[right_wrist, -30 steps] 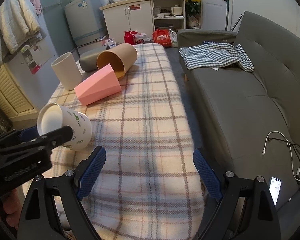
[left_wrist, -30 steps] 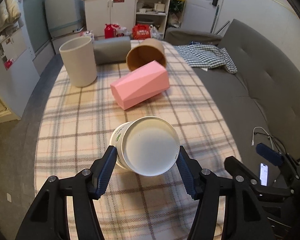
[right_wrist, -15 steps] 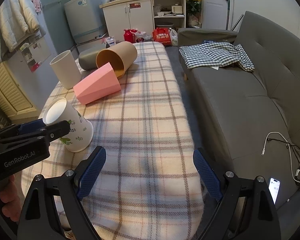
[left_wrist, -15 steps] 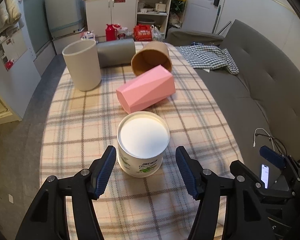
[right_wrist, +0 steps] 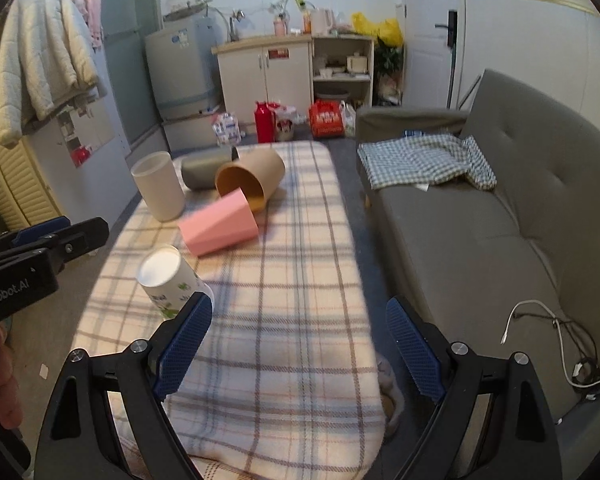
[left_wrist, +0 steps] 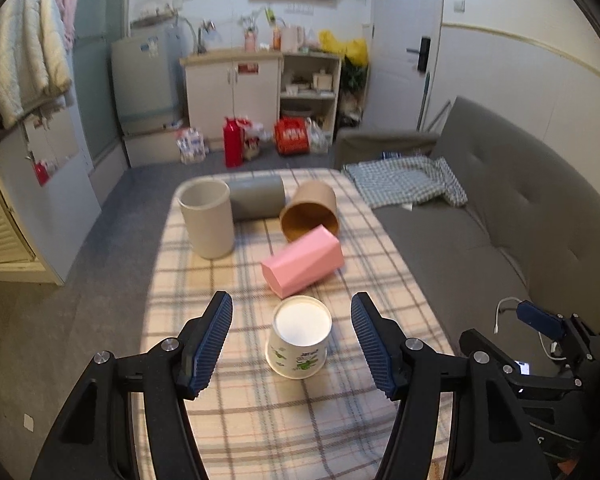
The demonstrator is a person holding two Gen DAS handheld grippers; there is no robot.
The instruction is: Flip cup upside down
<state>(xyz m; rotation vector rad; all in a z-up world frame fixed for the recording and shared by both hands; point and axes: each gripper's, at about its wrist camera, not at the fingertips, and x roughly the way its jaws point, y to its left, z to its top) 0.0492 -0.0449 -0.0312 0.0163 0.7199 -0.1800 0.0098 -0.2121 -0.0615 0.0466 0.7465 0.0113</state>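
Note:
A white paper cup with green print (left_wrist: 299, 338) stands upside down on the plaid tablecloth (left_wrist: 300, 420), its flat base facing up. It also shows in the right wrist view (right_wrist: 168, 282), at the left. My left gripper (left_wrist: 292, 340) is open and empty, drawn back above and behind the cup, with a finger on each side and clear of it. My right gripper (right_wrist: 300, 338) is open and empty over the near right part of the table. The left gripper body shows at the left edge of the right wrist view (right_wrist: 40, 256).
Further back on the table a pink faceted cup (left_wrist: 304, 266), a brown cup (left_wrist: 310, 216) and a grey cup (left_wrist: 256, 200) lie on their sides, and a beige cup (left_wrist: 208, 218) stands upright. A grey sofa (left_wrist: 500, 240) runs along the right.
The left gripper turned the cup from tilted to base-up, set it on the cloth, let go and pulled back and up. The right gripper stayed open and barely moved.

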